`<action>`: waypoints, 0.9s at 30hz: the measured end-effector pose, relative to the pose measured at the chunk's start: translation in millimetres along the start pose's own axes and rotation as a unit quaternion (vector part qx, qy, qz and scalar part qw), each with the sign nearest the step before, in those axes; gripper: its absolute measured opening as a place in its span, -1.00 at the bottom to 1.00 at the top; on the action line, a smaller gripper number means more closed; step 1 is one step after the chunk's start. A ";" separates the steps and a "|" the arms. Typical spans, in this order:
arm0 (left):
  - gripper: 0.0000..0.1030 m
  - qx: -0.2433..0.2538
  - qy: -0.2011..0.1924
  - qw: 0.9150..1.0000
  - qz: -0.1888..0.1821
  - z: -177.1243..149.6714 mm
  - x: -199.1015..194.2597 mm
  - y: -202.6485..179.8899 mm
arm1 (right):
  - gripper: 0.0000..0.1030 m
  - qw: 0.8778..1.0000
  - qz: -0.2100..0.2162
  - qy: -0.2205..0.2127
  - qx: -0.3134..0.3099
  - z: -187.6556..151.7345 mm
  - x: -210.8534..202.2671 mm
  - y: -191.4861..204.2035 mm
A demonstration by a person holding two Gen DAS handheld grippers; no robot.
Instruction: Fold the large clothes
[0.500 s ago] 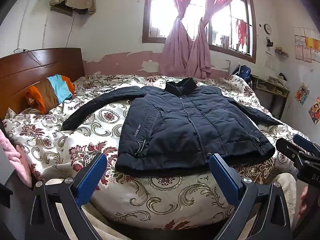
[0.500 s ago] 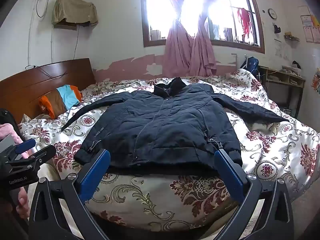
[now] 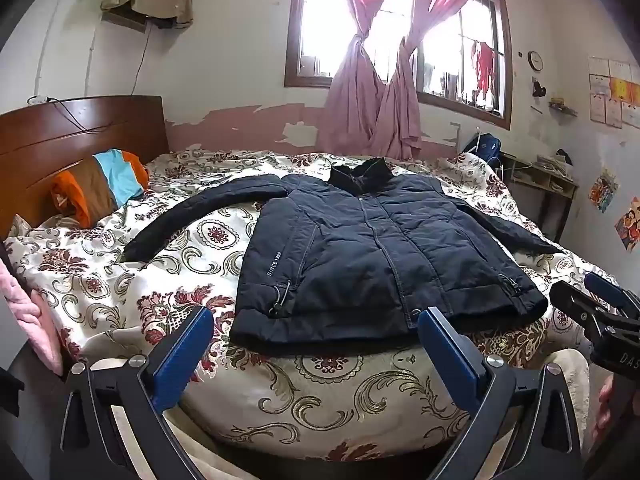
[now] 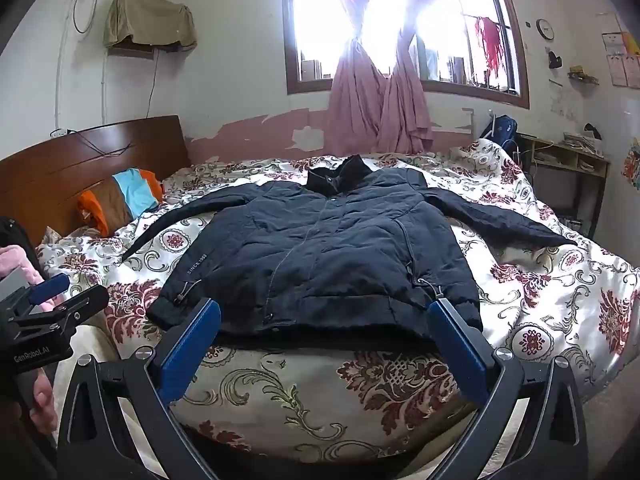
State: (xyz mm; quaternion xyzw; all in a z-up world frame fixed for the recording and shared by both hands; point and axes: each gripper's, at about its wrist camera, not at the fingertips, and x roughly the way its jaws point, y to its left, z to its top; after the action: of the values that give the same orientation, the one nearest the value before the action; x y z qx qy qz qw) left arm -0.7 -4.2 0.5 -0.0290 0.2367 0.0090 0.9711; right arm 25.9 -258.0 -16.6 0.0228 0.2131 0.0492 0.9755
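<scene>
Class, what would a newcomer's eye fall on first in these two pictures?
First the dark jacket, spread flat with sleeves out on the flowered bedspread in the middle. Then the bright window behind it with knotted pink curtains, and the striped pillow by the headboard.

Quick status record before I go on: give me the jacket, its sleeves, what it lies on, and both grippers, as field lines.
garment: dark navy padded jacket, front up, zipped, collar toward the window
sleeves: both spread out to the sides, unfolded
surface: cream floral bedspread
nearby: orange, brown and blue striped pillow by the wooden headboard
left gripper: open, empty, short of the hem
right gripper: open, empty, short of the hem
folding: not begun
</scene>
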 end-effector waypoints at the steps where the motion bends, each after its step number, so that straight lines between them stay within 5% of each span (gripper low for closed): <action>1: 0.99 0.000 0.000 1.000 0.000 0.0 0.0 0.1 | 0.98 1.000 0.000 0.000 0.000 0.3 0.0 0.0; 27: 0.99 0.000 0.000 1.000 -0.001 1.2 0.2 -0.2 | 0.98 1.000 -0.004 0.004 -0.004 -1.2 1.8 -0.4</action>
State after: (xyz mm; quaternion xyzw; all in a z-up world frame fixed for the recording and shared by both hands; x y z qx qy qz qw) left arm 0.1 -4.3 1.4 -0.0290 0.2367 0.0082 0.9711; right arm 27.1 -258.2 -18.4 0.0180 0.2169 0.0466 0.9749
